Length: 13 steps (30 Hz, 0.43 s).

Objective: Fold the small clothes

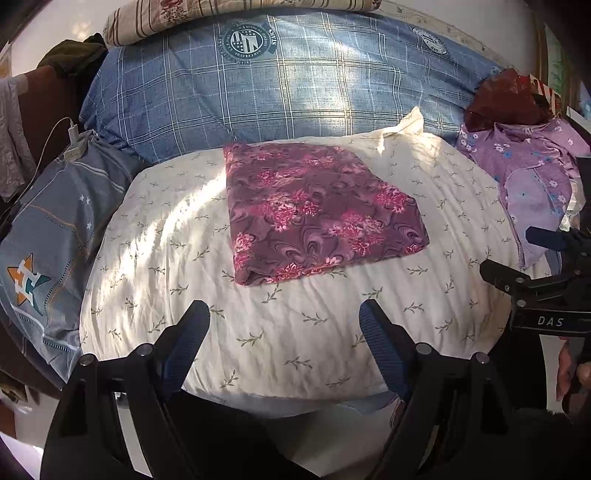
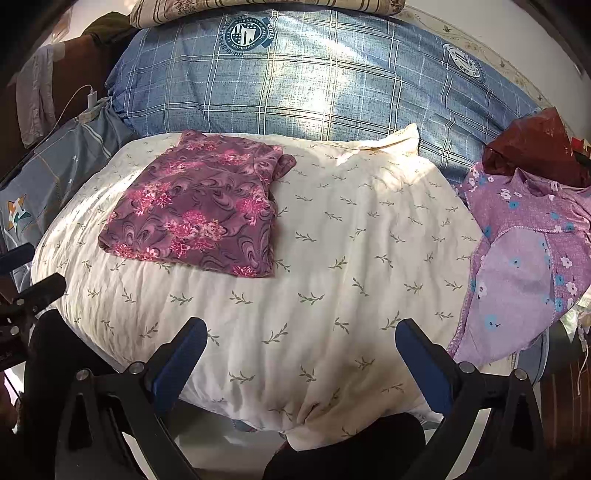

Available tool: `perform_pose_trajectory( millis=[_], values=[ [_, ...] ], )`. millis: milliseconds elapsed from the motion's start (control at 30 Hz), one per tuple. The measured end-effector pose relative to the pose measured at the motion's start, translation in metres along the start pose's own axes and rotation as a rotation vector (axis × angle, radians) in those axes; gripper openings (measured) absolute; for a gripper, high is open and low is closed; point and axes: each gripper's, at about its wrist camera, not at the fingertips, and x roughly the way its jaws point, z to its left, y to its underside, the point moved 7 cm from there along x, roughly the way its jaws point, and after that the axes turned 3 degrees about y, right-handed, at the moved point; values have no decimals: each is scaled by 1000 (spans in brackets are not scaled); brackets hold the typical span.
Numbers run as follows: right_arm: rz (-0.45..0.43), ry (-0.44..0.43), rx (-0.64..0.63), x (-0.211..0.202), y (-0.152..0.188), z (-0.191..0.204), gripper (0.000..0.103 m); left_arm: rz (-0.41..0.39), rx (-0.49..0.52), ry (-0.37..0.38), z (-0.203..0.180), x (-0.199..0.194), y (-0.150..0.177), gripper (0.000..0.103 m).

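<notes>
A maroon garment with pink flowers lies folded into a flat rectangle on the cream leaf-print pillow; in the right wrist view this garment sits at the pillow's left half. My left gripper hovers open over the pillow's near part, short of the folded garment, nothing between its fingers. My right gripper also stands open above the pillow's near edge, empty. A lilac flowered garment lies crumpled at the pillow's right side, beside the right gripper, and shows in the left wrist view too.
A big blue checked quilt rises behind the pillow, with a striped floral cushion on top. A grey-blue pillow with a star logo and a white charger lie left. A dark red bag sits far right.
</notes>
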Motion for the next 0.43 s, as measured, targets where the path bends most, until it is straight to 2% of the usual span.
perform_pose_trajectory(
  millis=[233, 433],
  values=[
    [13, 41, -81, 4, -7, 3, 102, 3, 15, -37, 4, 0, -1, 84],
    [20, 39, -82, 6, -10, -2, 102, 4, 27, -42, 2, 0, -1, 84]
  ],
)
